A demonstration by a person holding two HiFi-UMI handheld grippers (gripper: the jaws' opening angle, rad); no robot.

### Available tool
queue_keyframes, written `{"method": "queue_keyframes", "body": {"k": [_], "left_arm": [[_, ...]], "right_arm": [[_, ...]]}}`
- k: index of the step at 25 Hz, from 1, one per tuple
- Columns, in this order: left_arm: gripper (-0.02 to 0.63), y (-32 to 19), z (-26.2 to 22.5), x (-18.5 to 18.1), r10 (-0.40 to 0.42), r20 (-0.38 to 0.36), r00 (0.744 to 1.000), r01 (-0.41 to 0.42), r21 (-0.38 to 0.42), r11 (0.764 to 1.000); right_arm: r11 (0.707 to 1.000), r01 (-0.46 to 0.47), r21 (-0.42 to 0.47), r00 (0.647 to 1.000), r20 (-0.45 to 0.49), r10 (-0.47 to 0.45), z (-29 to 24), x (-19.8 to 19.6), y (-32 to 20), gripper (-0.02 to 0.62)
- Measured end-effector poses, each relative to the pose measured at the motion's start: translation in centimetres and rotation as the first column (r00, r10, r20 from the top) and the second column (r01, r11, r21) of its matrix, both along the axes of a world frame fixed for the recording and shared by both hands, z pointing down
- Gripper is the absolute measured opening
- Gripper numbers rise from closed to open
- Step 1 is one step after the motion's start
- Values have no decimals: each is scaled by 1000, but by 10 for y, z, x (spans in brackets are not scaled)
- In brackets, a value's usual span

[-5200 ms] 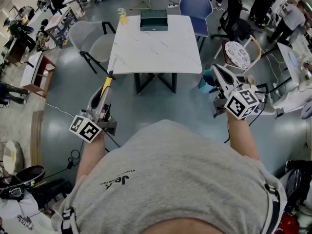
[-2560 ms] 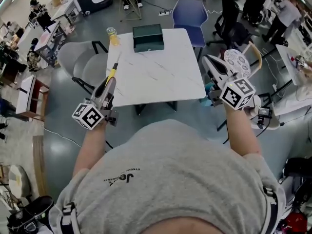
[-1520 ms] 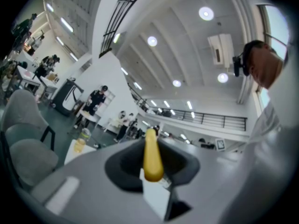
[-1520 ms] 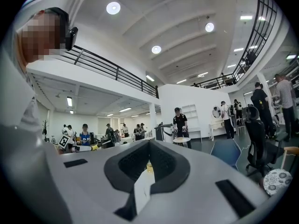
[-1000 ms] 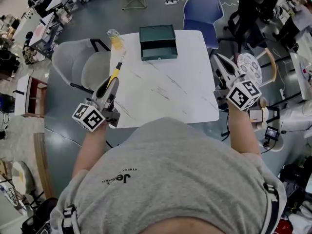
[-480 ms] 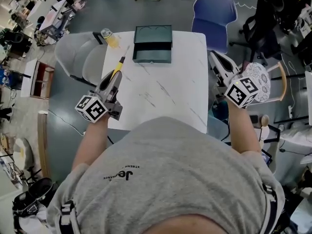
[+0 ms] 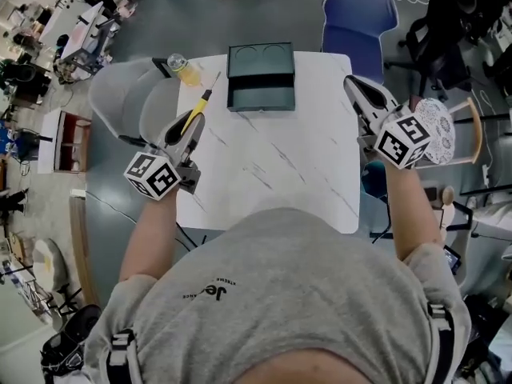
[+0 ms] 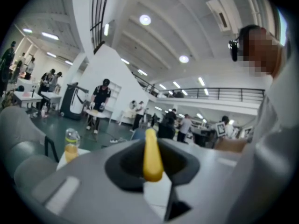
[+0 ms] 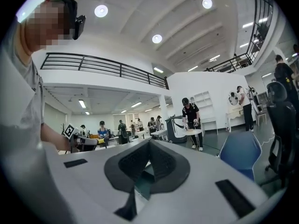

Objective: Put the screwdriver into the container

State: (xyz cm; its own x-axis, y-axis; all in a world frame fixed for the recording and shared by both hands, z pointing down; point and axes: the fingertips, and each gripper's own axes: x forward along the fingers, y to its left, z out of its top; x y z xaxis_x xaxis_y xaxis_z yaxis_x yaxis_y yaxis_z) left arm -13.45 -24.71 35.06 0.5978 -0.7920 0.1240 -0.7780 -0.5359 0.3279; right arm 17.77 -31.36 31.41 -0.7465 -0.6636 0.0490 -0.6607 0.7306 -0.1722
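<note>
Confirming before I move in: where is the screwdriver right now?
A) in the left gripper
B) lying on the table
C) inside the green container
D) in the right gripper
A: the left gripper is shut on the screwdriver, its yellow handle between the jaws; the right gripper holds nothing.

A white marble-patterned square table (image 7: pixel 304 174) stands on a smooth grey floor (image 7: pixel 104 190). A blue padded chair (image 7: pixel 358 14) sits at the table's far side. A pale grey shell chair (image 7: pixel 124 102) is at its left, and a wooden chair with a round patterned cushion (image 7: pixel 438 125) is just right of it. Rows of desks (image 7: pixel 88 30) stand well left of the table. Beyond the table rise white walls (image 9: pixel 210 85), a mezzanine with a black railing (image 9: pixel 93 65) and round ceiling lamps (image 9: pixel 101 10).
</note>
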Motion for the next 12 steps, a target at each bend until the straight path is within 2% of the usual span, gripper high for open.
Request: {"method": "queue_keyframes", "body": {"k": [5,12], "left_arm": [[80,-42,11,-14,76,48,996,-77,22,997],[80,-97,36,-7,173,138,975,-179,33,983]], "right_arm": [[999,-38,1,998,-49,38,13,-19,-30,9],[998,-60,5,994,-88,60,31,-32,-80,9]]}}
